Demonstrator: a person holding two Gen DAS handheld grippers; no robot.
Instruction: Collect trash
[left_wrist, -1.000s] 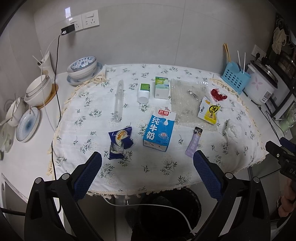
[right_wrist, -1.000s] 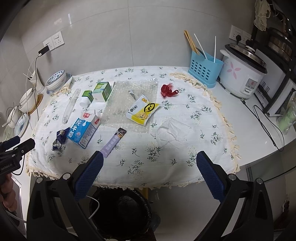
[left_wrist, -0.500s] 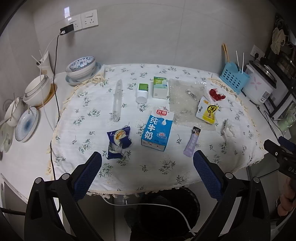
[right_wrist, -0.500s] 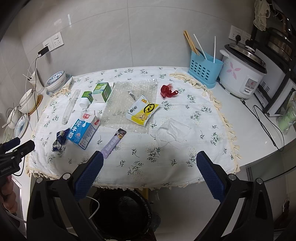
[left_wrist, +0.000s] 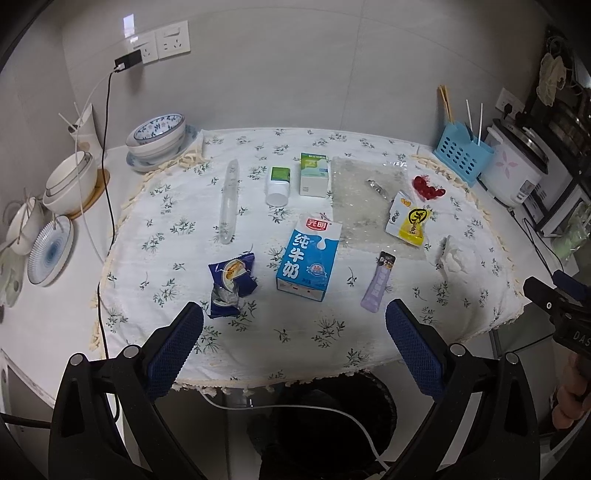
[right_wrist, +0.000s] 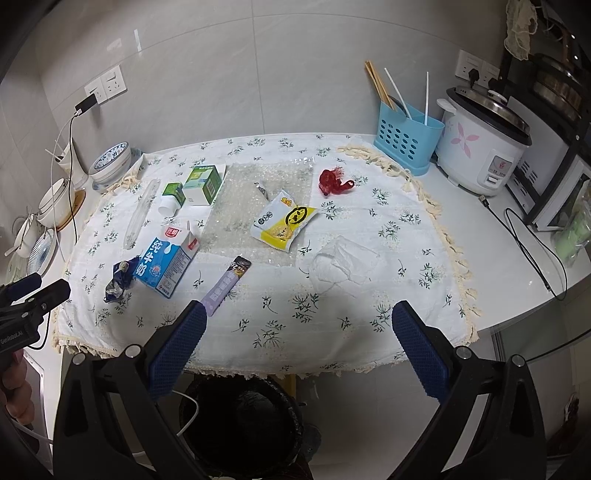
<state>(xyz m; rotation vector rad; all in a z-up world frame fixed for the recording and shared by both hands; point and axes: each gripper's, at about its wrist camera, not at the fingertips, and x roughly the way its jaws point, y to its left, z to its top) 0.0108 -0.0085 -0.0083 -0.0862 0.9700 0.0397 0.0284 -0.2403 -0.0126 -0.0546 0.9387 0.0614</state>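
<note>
Trash lies on a floral tablecloth (left_wrist: 184, 221): a blue milk carton (left_wrist: 308, 256) (right_wrist: 166, 260), a crumpled blue snack wrapper (left_wrist: 231, 282) (right_wrist: 118, 278), a purple sachet (left_wrist: 380, 282) (right_wrist: 227, 284), a yellow snack bag (left_wrist: 408, 219) (right_wrist: 284, 221), a red wrapper (left_wrist: 426, 186) (right_wrist: 334, 182), a white tissue (left_wrist: 452, 256) (right_wrist: 345, 264), bubble wrap (left_wrist: 360, 199), a green box (left_wrist: 314, 173) and a small bottle (left_wrist: 277, 184). My left gripper (left_wrist: 294, 325) and right gripper (right_wrist: 295, 325) are open and empty, held above the table's front edge. A black bin (right_wrist: 240, 421) stands below.
Bowls and plates (left_wrist: 155, 138) stand at the left. A blue utensil basket (right_wrist: 406, 138) and a rice cooker (right_wrist: 484, 147) stand at the right. A clear tube (left_wrist: 229, 201) lies on the cloth. A white cable (left_wrist: 295, 408) crosses over the bin.
Both grippers have drifted back a little from the table. Nothing on the table has moved.
</note>
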